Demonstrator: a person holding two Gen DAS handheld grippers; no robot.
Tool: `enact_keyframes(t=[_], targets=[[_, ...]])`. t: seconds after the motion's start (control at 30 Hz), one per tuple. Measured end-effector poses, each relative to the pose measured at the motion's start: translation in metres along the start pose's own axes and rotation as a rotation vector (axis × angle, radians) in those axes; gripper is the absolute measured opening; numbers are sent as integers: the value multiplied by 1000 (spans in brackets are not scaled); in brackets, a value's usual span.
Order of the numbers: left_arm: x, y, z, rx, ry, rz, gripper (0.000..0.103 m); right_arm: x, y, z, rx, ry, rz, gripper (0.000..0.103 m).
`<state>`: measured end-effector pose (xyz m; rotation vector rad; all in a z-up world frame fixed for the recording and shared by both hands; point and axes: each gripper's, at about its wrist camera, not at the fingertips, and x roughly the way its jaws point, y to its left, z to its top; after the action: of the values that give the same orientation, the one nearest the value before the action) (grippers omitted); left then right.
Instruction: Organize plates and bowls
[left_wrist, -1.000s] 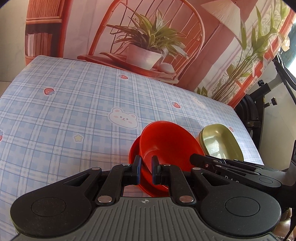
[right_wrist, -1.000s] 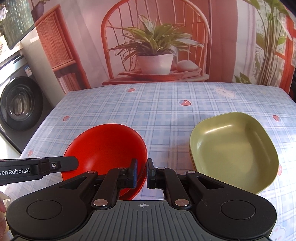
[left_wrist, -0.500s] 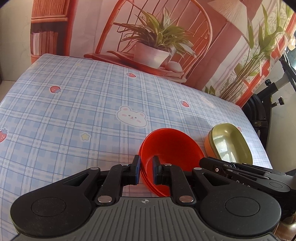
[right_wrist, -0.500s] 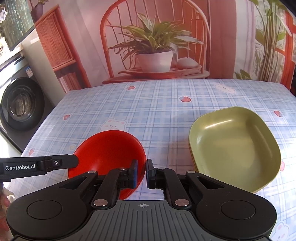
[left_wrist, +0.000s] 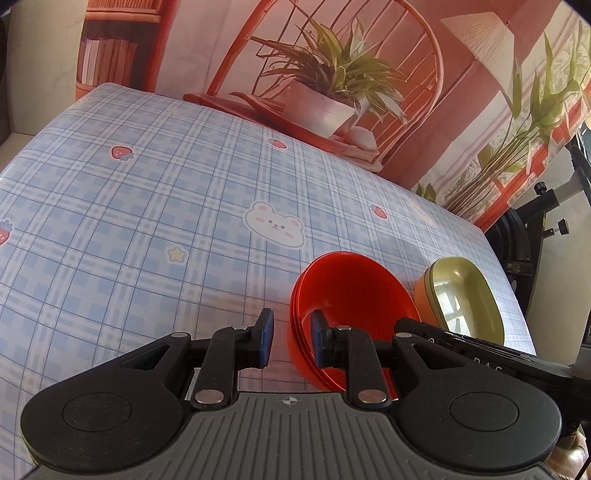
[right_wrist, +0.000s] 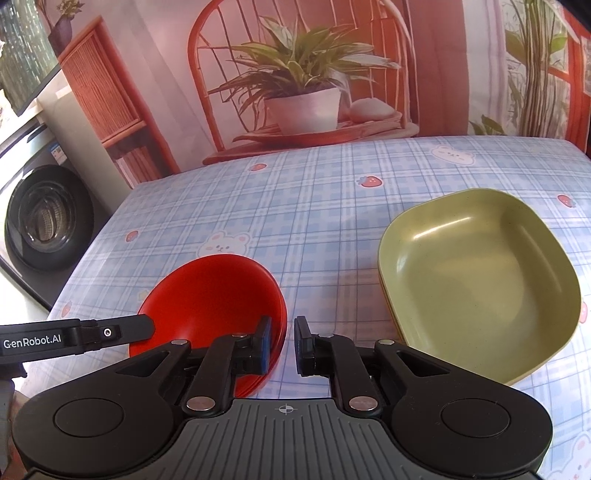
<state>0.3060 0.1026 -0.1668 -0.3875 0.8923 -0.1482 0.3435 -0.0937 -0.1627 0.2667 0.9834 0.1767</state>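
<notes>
A stack of red bowls (left_wrist: 351, 291) (right_wrist: 210, 295) sits on the blue checked tablecloth (left_wrist: 166, 221). My left gripper (left_wrist: 292, 341) straddles its near-left rim, one pad inside the bowl. Its jaws are opening and the pads stand off the rim. My right gripper (right_wrist: 282, 345) straddles the right rim the same way, its jaws also opening, with a gap beside the rim. A green squarish dish (right_wrist: 480, 288) (left_wrist: 465, 295) lies to the right, nested on an orange one (left_wrist: 421, 295). Each gripper shows in the other's view: the right gripper's arm (left_wrist: 461, 350), the left gripper's arm (right_wrist: 74, 336).
A printed backdrop (right_wrist: 303, 92) with a chair and a plant hangs behind the table. A washing machine (right_wrist: 44, 221) stands off the table's left edge. A black metal stand (left_wrist: 535, 229) is beyond the right edge. Bare cloth stretches behind and left of the bowls.
The red bowl was tilted above another red bowl and has sunk into the stack. Both grippers' jaws, earlier pinched on its rim, have parted.
</notes>
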Motion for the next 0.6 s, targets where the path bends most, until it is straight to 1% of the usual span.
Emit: enact_keyframes(t=[0.27, 0.47, 0.6], targets=[[11, -2, -7, -17, 19, -42, 21, 5, -3, -1, 31, 14, 33, 10], [8, -6, -9, -8, 15, -30, 21, 0, -3, -3, 40, 11, 34, 9], [-1, -8, -10, 1, 1, -36, 21, -9, -2, -3, 37, -11, 43, 9]])
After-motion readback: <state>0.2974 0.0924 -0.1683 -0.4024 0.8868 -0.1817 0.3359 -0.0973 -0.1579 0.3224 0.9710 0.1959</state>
